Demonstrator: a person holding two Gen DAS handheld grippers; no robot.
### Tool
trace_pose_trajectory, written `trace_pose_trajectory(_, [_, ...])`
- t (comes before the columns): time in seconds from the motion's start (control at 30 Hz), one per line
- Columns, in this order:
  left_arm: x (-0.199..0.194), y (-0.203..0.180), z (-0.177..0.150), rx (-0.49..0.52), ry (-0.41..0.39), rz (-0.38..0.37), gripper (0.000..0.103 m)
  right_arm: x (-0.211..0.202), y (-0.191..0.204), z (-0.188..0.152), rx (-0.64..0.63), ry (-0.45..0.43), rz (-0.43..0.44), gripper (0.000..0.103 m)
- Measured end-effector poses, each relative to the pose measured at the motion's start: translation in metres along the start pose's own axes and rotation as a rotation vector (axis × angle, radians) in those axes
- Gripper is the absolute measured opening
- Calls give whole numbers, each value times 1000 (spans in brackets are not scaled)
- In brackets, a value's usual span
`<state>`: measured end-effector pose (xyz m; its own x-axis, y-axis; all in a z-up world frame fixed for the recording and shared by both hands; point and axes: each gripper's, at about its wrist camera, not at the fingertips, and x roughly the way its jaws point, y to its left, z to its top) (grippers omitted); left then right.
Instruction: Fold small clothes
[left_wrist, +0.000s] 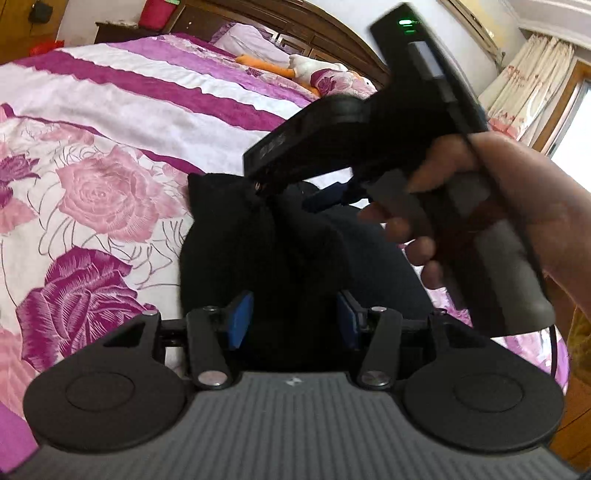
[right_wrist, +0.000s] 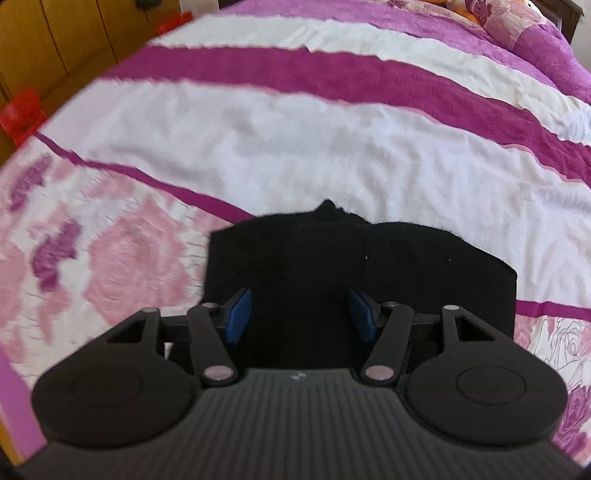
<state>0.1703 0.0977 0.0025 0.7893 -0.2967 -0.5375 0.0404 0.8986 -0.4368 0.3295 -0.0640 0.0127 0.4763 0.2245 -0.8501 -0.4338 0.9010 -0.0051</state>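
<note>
- The left claw stands open, blue pads apart, just above one black garment that lies on the bed.
- The right claw is open too, over the same dark cloth.
- A hand grips the right tool.
- The bed's quilt has rose prints and purple-white stripes.
- One plush toy lies at the far right by the wooden headboard; curtains hang at the right.

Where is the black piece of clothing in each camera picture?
Left wrist view: the black garment lies at centre, just beyond the left tool, partly behind the right tool.
Right wrist view: the black garment lies at lower centre, beyond the right tool.
Shared landmark: the rose-print bedspread beneath it.
</note>
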Motion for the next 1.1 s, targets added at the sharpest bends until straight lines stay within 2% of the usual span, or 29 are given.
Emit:
trace_pose_trajectory(0.1, [4, 0, 1, 4, 2, 11, 58, 9, 7, -1, -54, 2, -40, 60])
trace_pose_trajectory(0.23, [7, -6, -3, 37, -15, 79, 63, 14, 8, -7, -96, -11, -51, 61])
trace_pose_trajectory(0.3, [8, -9, -5, 52, -20, 105, 65, 16, 8, -10, -113, -25, -55, 54])
trace_pose_trajectory(0.37, [11, -10, -7, 60, -17, 115, 65, 16, 7, -12, -122, -40, -69, 39])
trace_pose_trajectory(0.47, [14, -11, -7, 43, -16, 99, 64, 15, 5, -14, -115, -68, -43, 23])
trace_pose_trajectory(0.5, [15, -11, -7, 36, -18, 94, 53, 13, 4, -15, -112, -84, -38, 22])
trace_pose_trajectory(0.53, [13, -12, -8, 28, -27, 71, 30, 11, 4, -17, -113, -100, -37, 19])
trace_pose_trajectory(0.6, [8, -14, -10, 19, -45, 30, 18, 4, 2, -21, -113, -140, -33, 17])
trace_pose_trajectory(0.63, [5, -18, -11, 39, -64, 33, 13, 0, 1, -23, -110, -158, -32, 16])
trace_pose_trajectory(0.73, [-5, -25, -11, 79, -115, 21, 11, -19, -3, -29, -90, -240, -22, 15])
trace_pose_trajectory(0.9, [-30, -22, -5, 63, -200, 9, 11, -60, -5, -26, -55, -377, 24, 14])
trace_pose_trajectory(1.0, [-40, -10, -3, 47, -223, 44, 11, -70, 5, -18, -76, -401, 78, 14])
trace_pose_trajectory(1.1, [-36, 10, -3, 16, -192, 94, 11, -57, 22, -13, -109, -387, 93, 14])
